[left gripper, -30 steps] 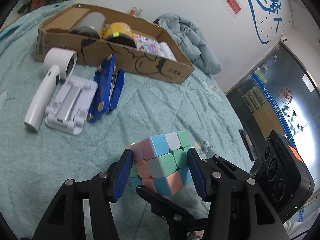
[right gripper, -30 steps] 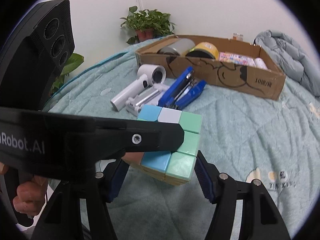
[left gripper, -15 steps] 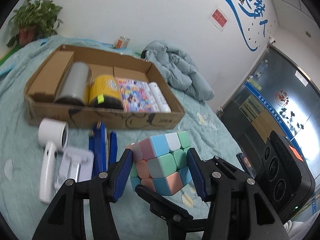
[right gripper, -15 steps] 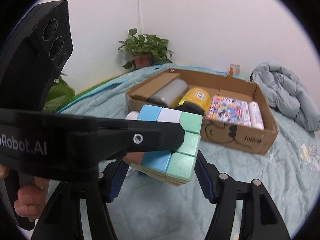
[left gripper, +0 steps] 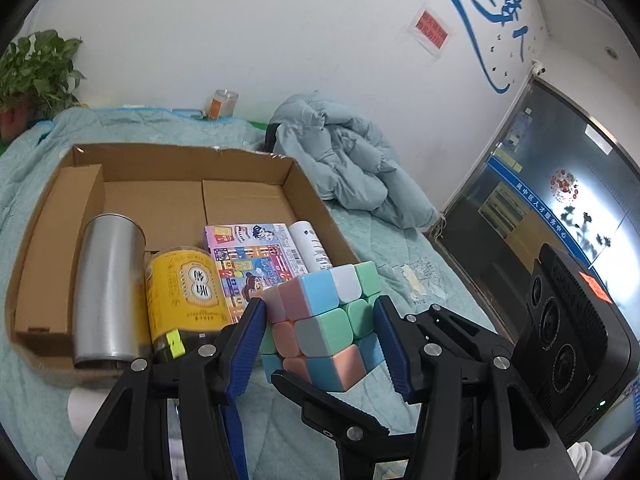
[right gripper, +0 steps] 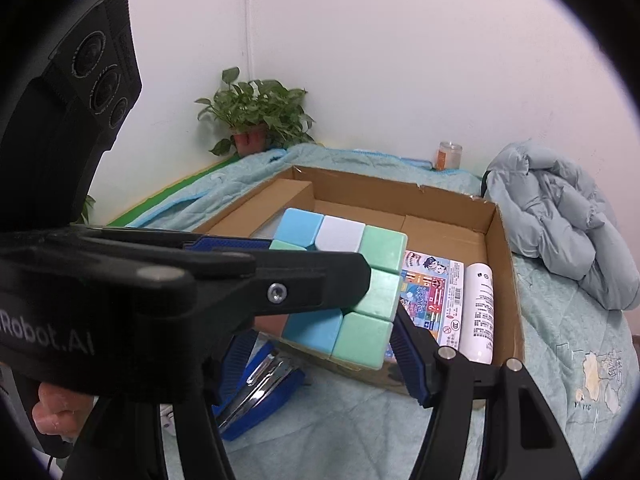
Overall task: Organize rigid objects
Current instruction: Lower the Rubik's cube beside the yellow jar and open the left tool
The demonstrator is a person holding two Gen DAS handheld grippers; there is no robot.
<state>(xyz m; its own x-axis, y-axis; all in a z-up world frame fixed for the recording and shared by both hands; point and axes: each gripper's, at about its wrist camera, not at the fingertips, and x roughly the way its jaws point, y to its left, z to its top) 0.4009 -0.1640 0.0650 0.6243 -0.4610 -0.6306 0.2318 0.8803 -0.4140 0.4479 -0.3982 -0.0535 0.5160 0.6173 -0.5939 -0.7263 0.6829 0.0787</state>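
A pastel puzzle cube point(left gripper: 324, 324) is gripped between the blue pads of both grippers and held in the air near the front right corner of an open cardboard box point(left gripper: 188, 164). My left gripper point(left gripper: 320, 340) is shut on the cube's sides. My right gripper point(right gripper: 328, 340) is shut on the same cube point(right gripper: 360, 292); its left pad is hidden behind the left gripper's arm. The box point(right gripper: 504, 264) holds a steel cup point(left gripper: 106, 284), a yellow can point(left gripper: 182, 292), a colourful packet point(left gripper: 256, 260) and a white tube point(left gripper: 314, 250).
A blue stapler point(right gripper: 260, 384) lies on the teal quilt point(right gripper: 560, 380) in front of the box. A crumpled grey-blue jacket point(left gripper: 348, 164) lies right of the box. A potted plant point(right gripper: 256, 120) and a small jar point(right gripper: 448, 156) stand by the wall.
Both grippers have carried the cube forward and upward toward the box. The box now fills more of both views, and the hair dryer and phone stand have dropped out of sight.
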